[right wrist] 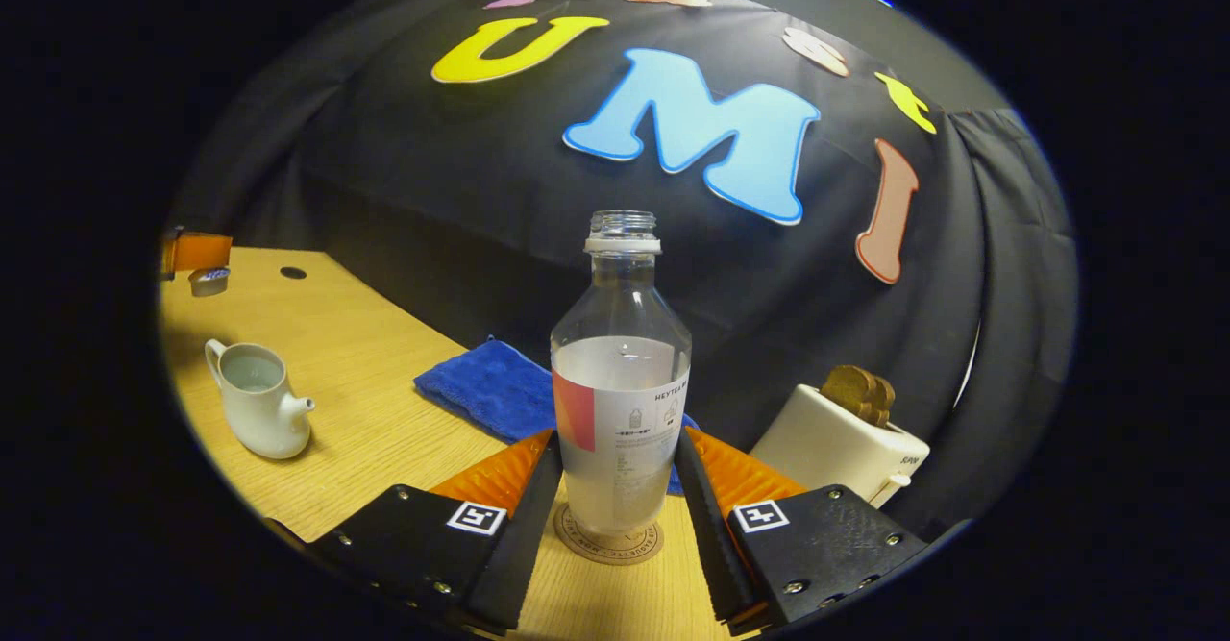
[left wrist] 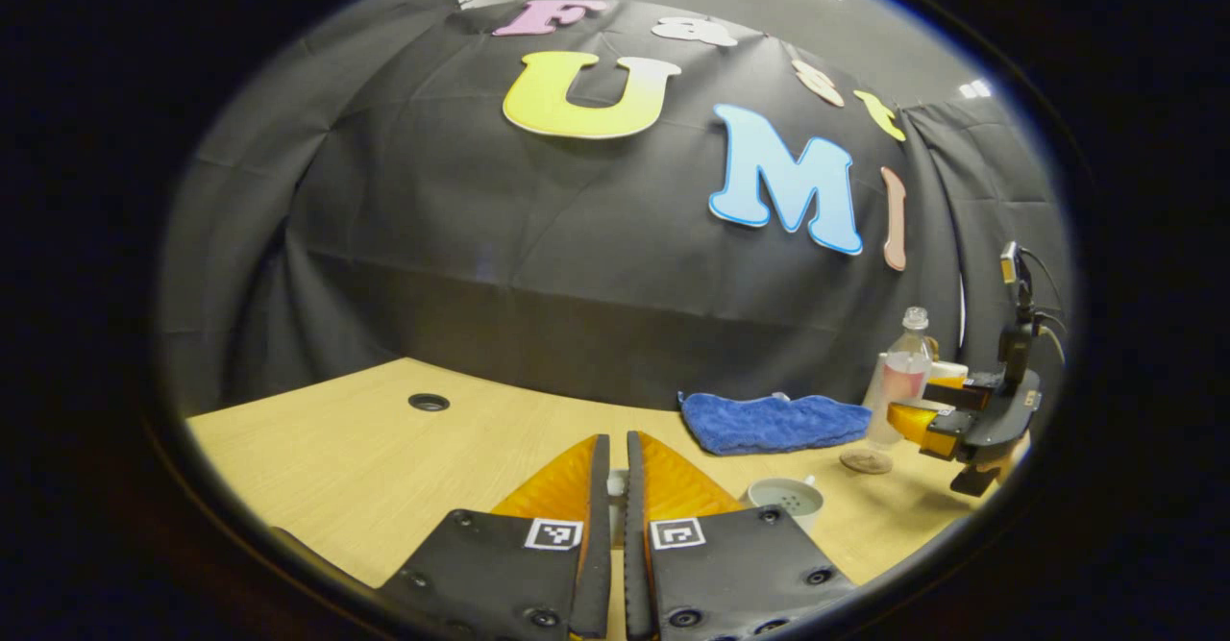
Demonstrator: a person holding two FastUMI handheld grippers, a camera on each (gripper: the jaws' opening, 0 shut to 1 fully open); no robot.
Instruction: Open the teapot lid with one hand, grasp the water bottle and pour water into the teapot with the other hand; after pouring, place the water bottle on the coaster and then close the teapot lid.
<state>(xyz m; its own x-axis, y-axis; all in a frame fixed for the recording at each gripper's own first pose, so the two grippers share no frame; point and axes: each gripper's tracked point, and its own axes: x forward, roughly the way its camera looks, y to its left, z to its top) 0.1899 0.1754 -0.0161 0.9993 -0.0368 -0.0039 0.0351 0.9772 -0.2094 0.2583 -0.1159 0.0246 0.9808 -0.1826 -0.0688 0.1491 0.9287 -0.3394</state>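
The clear water bottle (right wrist: 620, 401), uncapped and partly full, stands upright on the round coaster (right wrist: 612, 537). My right gripper (right wrist: 618, 441) is shut on it, one finger against each side of its lower body. The white teapot (right wrist: 255, 401) sits lidless to the left, with water inside. In the left gripper view my left gripper (left wrist: 618, 441) is shut on the small white teapot lid (left wrist: 616, 483), held above the table left of the teapot (left wrist: 786, 499). Farther right stand the bottle (left wrist: 903, 377), the coaster (left wrist: 867, 460) and the right gripper (left wrist: 918, 415).
A folded blue cloth (right wrist: 485, 386) lies by the booth wall behind the bottle. A white box (right wrist: 831, 444) holding brown discs stands at the right. The wooden table (left wrist: 336, 449) has a cable hole (left wrist: 429, 402) at the back left.
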